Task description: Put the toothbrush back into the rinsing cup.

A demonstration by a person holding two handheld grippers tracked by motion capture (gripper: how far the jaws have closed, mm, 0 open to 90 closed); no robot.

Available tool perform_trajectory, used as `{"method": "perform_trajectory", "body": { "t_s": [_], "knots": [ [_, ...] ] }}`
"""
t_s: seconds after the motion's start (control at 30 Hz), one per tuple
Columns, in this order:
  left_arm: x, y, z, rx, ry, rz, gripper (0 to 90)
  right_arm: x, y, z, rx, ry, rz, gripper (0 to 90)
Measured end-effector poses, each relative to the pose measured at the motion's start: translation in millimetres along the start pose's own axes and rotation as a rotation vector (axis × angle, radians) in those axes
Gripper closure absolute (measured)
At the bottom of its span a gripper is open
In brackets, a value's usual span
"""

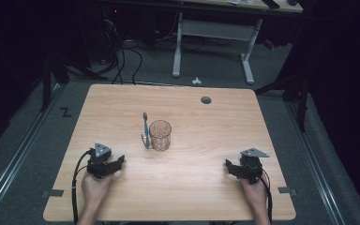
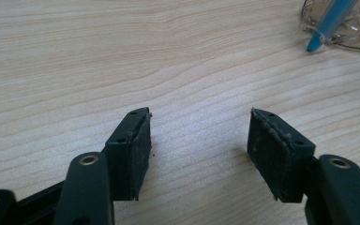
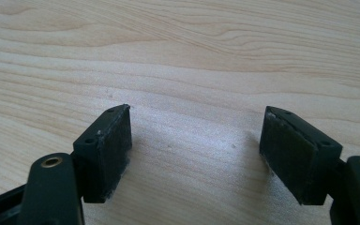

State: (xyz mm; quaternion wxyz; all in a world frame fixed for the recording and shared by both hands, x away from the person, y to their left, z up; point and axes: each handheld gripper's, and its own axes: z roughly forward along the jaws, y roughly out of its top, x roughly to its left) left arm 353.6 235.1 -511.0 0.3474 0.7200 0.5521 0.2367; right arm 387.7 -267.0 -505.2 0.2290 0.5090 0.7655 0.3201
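A clear glass cup point(image 1: 160, 135) stands near the middle of the bench point(image 1: 201, 197), and a blue toothbrush point(image 1: 146, 127) leans upright against the cup's left side, touching it, bristle end up. The left tongs point(image 1: 117, 163) rest on the bench near the left edge with jaws spread and nothing between them; in the left gripper view the cup's base point(image 2: 342, 28) and the brush handle tip point(image 2: 326, 28) lie far and to the right of the left tongs point(image 2: 199, 129). The right tongs point(image 3: 197, 124) are likewise spread and empty, resting near the right point(image 1: 229, 166), well apart from the cup. The step in hand looks like a reach for the toothbrush: it would go best with the left tongs approaching from the left, closing on the handle mid-length, so the cup is not nudged. Bare wood lies all around the cup, giving free room; the near edge sits just behind both hands.
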Motion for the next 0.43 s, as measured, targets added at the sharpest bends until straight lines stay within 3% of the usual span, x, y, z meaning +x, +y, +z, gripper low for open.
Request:
{"method": "perform_trajectory", "body": {
  "t_s": [0.1, 0.43],
  "knots": [
    [-3.4, 0.3, 1.0, 0.008, 0.015, 0.026, 38.3, 0.0, 0.0, 0.0, 0.0, 0.0, 0.0, 25.6],
    [-3.4, 0.3, 1.1, 0.013, -0.001, 0.027, 33.1, 0.0, 0.0, 0.0, 0.0, 0.0, 0.001, 25.6]
  ]
}}
